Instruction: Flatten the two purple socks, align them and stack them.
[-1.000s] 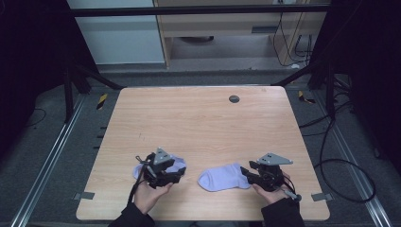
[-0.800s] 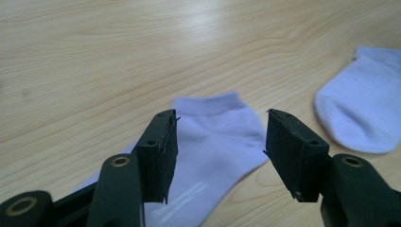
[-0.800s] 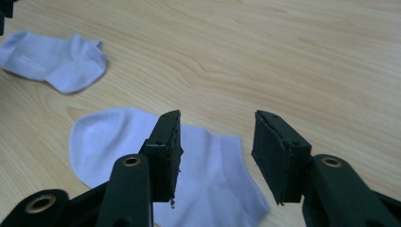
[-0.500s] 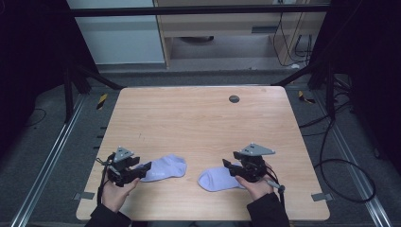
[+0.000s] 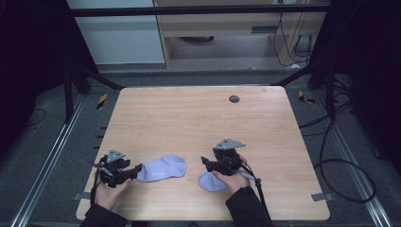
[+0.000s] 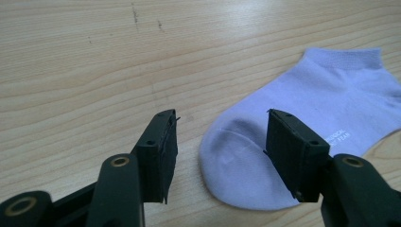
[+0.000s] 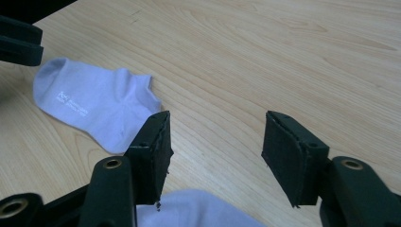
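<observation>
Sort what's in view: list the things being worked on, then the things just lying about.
In the job:
- left sock, flat on the table, toe at the open left gripper
- right sock, partly under the open right gripper

Lying about:
- dark round disc near the table's far edge
- cables on the floor, right of the table
</observation>
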`<state>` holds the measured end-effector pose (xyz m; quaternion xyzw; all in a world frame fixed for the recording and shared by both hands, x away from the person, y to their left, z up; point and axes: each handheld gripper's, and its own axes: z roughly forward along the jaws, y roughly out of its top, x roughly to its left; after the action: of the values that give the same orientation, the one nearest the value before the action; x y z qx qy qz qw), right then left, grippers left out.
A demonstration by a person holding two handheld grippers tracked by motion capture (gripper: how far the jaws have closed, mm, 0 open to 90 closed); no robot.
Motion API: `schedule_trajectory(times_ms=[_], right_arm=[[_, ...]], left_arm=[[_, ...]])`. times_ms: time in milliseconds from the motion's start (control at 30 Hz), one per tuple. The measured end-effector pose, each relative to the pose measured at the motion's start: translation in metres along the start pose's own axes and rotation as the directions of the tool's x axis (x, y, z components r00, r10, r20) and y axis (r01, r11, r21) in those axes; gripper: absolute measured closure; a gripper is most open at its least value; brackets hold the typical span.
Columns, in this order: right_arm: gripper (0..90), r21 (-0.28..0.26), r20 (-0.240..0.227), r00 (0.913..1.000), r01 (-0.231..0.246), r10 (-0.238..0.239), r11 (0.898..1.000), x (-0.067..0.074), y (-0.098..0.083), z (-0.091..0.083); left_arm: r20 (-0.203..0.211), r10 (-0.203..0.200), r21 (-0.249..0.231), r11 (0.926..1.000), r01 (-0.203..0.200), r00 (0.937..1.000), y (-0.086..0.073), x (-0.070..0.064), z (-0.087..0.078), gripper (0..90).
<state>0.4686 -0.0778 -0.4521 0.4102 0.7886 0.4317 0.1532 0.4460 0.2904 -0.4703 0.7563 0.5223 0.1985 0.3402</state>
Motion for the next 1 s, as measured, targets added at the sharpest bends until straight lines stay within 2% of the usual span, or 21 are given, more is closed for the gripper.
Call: schedule_trajectory(times_ms=[333,567,800,1000], right_arm=[[49.0,0.063,-0.009,0.9999,-0.006,0.007,0.998,0.020,0.007,0.033],[51.3,0.091,-0.029,0.9995,0.010,-0.007,0.996,0.034,0.011,0.052],[52.8,0.124,-0.033,0.9993,0.018,-0.014,0.992,0.046,0.014,0.076],[55.3,0.148,-0.026,0.9993,0.029,-0.025,0.989,0.051,0.010,0.093]], left_arm=[[-0.008,0.002,0.036,0.9994,-0.002,1.0000,-0.003,0.002,0.004,46.0],[-0.004,0.009,0.060,0.9981,-0.009,1.0000,-0.003,0.002,0.008,47.3],[-0.005,0.014,0.085,0.9963,-0.013,0.9999,-0.005,0.004,0.009,54.0],[-0.001,0.023,0.116,0.9930,-0.023,0.9997,-0.007,0.003,0.013,61.5]])
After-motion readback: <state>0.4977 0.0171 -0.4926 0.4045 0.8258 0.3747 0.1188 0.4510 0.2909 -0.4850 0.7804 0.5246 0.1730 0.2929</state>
